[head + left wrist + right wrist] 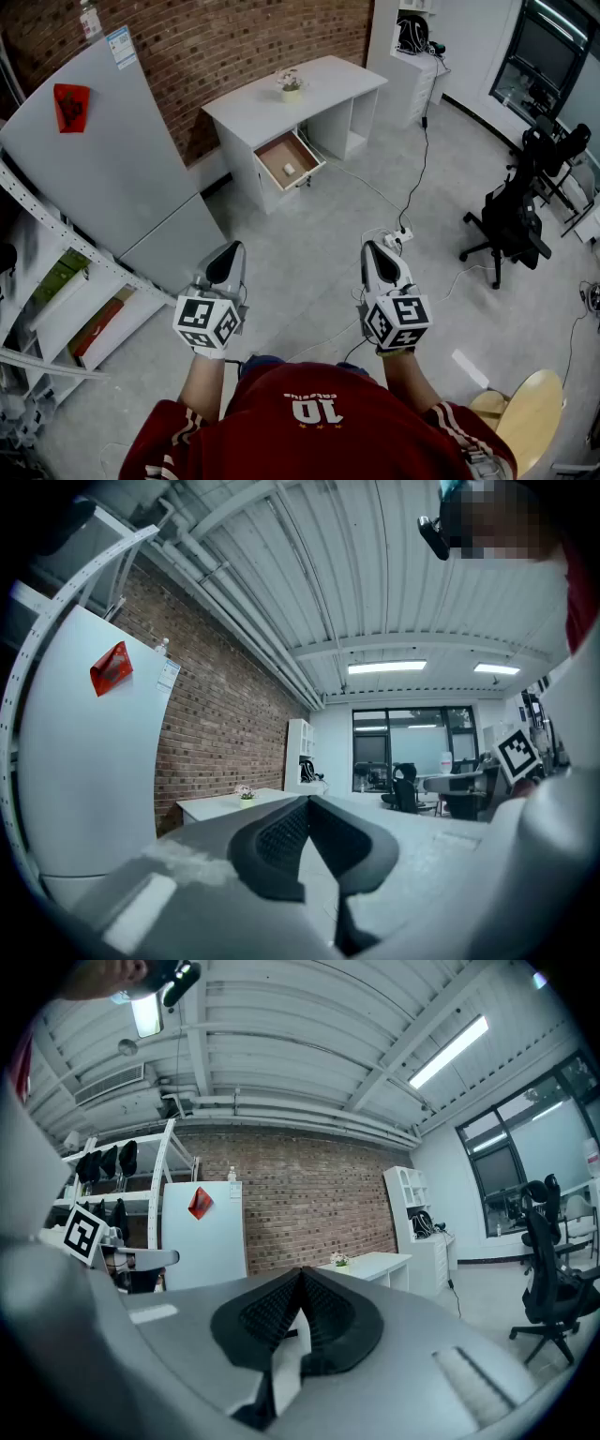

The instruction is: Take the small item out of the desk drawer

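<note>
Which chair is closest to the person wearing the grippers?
The pale wooden chair at the head view's bottom right, right beside the person; the black office chairs stand farther off across the floor.

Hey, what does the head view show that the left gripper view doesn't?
Only the head view: the open drawer with the small white item lying inside, and a wooden seat near the person. Only the left gripper view: the ceiling lights and the far windows. Both: the white desk with its little flower pot, the brick wall, and the left tongs, shut with nothing between them.
</note>
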The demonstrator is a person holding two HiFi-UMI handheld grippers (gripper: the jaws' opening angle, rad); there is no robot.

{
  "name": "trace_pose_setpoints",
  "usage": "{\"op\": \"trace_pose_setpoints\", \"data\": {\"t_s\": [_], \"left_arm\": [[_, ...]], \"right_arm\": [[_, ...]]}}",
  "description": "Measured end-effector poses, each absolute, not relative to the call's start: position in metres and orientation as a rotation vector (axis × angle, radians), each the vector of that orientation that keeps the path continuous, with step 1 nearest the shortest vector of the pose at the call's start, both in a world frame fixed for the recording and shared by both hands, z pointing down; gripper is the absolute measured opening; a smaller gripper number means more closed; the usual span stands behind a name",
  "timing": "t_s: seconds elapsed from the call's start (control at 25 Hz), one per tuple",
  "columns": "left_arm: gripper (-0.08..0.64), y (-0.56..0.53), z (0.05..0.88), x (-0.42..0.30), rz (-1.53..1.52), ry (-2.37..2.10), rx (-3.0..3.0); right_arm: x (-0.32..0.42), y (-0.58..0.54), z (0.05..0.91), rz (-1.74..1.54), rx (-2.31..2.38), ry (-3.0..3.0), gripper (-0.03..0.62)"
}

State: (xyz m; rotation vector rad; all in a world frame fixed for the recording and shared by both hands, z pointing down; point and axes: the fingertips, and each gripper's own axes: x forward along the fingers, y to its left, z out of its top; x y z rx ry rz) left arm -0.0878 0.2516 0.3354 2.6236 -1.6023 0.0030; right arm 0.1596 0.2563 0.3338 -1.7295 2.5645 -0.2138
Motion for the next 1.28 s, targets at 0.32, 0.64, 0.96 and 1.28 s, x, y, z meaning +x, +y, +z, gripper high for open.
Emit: {"op": "trace_pose_setpoints", "data": {"t_s": [0.32, 0.64, 0.96, 1.28], "left_arm": [[0.003, 0.26, 0.339, -0.079, 0.034, -1.591, 2.638], [0.003, 0.266, 0.335, -0.074, 0.017, -1.597, 2.631], [0.003, 0.271, 0.329, -0.056, 0.063, -1.58, 2.661], [0.003, 0.268, 0.327, -0.054, 0.106, -1.581, 2.666]], "right_arm": [[0.159, 0.261, 0.336, -0.213, -1.717, 2.576, -0.003], [0.162, 0.264, 0.335, -0.225, -1.682, 2.562, -0.002], [0.17, 0.266, 0.333, -0.223, -1.638, 2.566, 0.0], [0.167, 0.261, 0.342, -0.274, -1.58, 2.572, 0.0]]}}
